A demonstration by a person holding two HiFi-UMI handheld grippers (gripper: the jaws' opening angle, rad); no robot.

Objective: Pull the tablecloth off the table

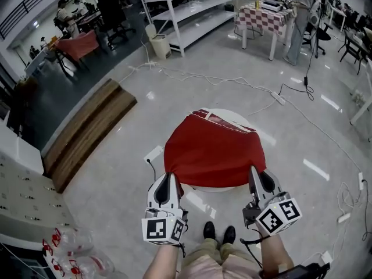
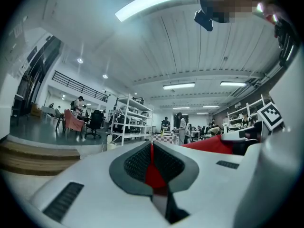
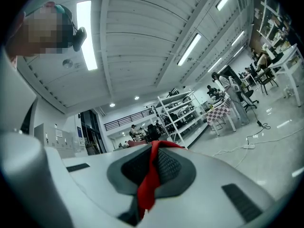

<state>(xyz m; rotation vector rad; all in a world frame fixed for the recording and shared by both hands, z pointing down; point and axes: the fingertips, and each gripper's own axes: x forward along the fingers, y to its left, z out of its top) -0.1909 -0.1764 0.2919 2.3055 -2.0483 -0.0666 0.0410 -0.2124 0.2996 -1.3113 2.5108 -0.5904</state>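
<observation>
- Left tongs [image 1: 167, 178] are clamped on the near left edge of the red tablecloth [image 1: 212, 150]. A fold of red is pinched between the pads in the left gripper view.
- Right tongs [image 1: 256, 172] likewise bite the near right edge, squeezing a red strip.
- From both tongs the tablecloth stretches straight away over the round tabletop [image 1: 263, 137]. It covers most of it, with the far edge folded back.
- Both hands sit equally close to the tabletop's near rim, so the pull should run back toward the person's shoes [image 1: 218, 232].
- Floor around the tabletop looks open; a socket [image 1: 154, 153] lies just left of it.
</observation>
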